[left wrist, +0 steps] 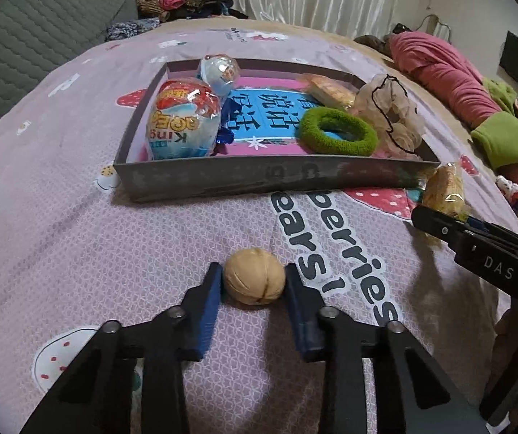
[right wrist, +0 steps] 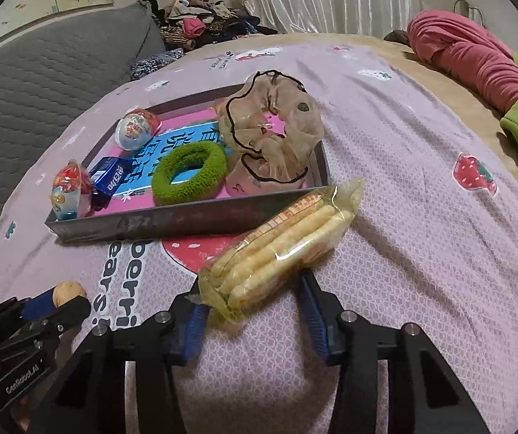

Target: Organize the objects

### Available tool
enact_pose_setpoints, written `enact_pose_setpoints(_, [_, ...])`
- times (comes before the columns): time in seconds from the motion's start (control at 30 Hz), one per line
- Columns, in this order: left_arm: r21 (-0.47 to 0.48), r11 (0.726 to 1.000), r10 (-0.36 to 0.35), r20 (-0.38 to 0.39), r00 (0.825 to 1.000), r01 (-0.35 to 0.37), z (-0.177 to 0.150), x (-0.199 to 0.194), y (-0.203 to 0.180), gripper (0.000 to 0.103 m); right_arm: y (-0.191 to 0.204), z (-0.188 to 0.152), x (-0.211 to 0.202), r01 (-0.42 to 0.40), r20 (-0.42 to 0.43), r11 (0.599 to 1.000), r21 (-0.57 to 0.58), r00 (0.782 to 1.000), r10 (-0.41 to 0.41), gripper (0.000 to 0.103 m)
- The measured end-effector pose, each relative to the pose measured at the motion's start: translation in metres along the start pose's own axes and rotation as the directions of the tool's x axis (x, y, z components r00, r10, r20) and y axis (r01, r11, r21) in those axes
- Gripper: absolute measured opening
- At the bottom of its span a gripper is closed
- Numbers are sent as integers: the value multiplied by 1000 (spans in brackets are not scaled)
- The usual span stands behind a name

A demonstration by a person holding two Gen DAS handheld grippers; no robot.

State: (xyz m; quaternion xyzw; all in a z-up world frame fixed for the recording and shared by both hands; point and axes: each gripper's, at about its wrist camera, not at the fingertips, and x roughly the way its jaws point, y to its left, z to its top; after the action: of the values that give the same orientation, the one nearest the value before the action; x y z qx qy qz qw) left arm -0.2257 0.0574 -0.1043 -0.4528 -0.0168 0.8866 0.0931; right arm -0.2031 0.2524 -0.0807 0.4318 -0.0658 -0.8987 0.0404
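Nearside of the tray [left wrist: 277, 177], on the bed: walnut [left wrist: 253, 275] clamped in left tool [left wrist: 253, 280]; wafer packet [right wrist: 287, 238], long axis toward tray's corner, between right tool's [right wrist: 251, 291] part-closed jaws.

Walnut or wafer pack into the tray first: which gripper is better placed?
Left. The left gripper is shut on the walnut; the right gripper only straddles the wafer pack, beside the tray.

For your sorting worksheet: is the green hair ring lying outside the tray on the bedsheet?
No, the green hair ring lies inside the tray, beside the beige scrunchie.
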Motion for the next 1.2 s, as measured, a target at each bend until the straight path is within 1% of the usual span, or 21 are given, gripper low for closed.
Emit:
enact_pose_setpoints(0.17, [-11, 1000, -23, 8, 1000, 23, -2, -3, 3, 34, 4, -3, -11, -1, 20, 999, -40, 1000, 2, 43])
enact_pose_setpoints(0.3, [-9, 1000, -24, 13, 1000, 24, -4, -6, 3, 34, 9, -3, -20, -1, 41, 998, -68, 999, 4, 41])
enact_pose_setpoints(0.43, [-18, 999, -31, 19, 999, 31, -6, -10, 6, 34, 8, -5, -28, -22, 63, 998, -65, 998, 26, 39])
enact_pose_setpoints(0.7, [-27, 999, -36, 36, 999, 37, -7, -22, 9, 34, 13, -7, -46, -36, 90, 995, -92, 995, 44, 32])
enact_pose_setpoints(0.9, [-23, 999, -40, 58, 998, 42, -7, -35, 8, 34, 15, -5, -60, -48, 124, 994, -100, 990, 61, 31])
enact_pose_setpoints(1.07, [-26, 998, -47, 61, 997, 49, -8, -38, 7, 34, 10, -1, -50, -20, 99, 996, -82, 995, 28, 30])
enact_pose_setpoints(1.2, [-24, 999, -45, 66, 997, 46, -8, -39, 7, 34, 6, -3, -43, -13, 79, 998, -64, 997, 18, 25])
